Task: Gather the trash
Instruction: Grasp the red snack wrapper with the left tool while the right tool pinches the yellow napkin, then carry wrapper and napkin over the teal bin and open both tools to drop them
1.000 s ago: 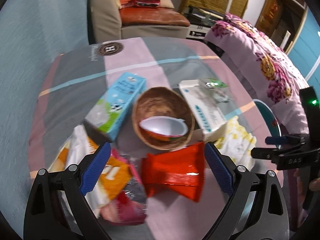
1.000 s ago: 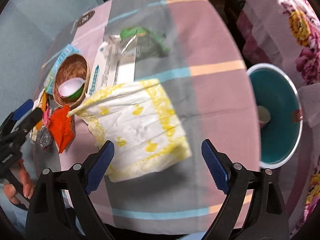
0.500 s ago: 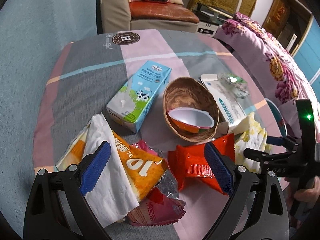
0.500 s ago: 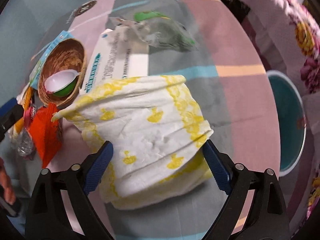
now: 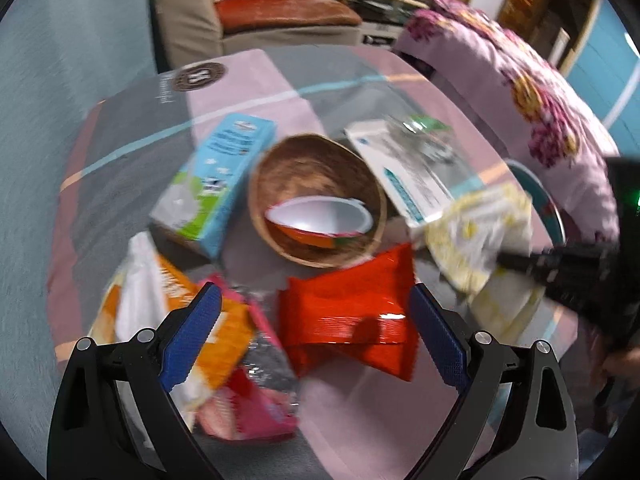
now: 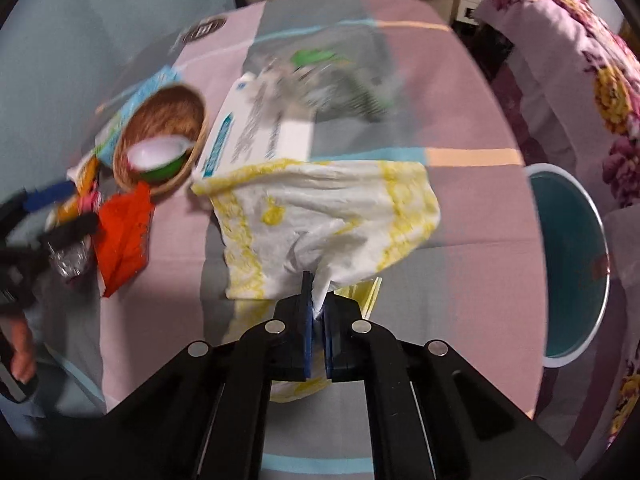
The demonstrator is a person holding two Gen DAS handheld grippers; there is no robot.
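Observation:
My right gripper is shut on a white and yellow paper napkin and lifts its near edge off the table; it also shows in the left wrist view. My left gripper is open above a red wrapper, with orange and pink wrappers at its left finger. A blue milk carton, a white pack and a clear green bag lie around a woven bowl holding a small cup.
A teal bin stands off the table's right edge. A flowered bed is to the right, and an armchair is behind the round table.
My right gripper has shut on the napkin and pulled its edge up. My left gripper has shifted right, over the red wrapper.

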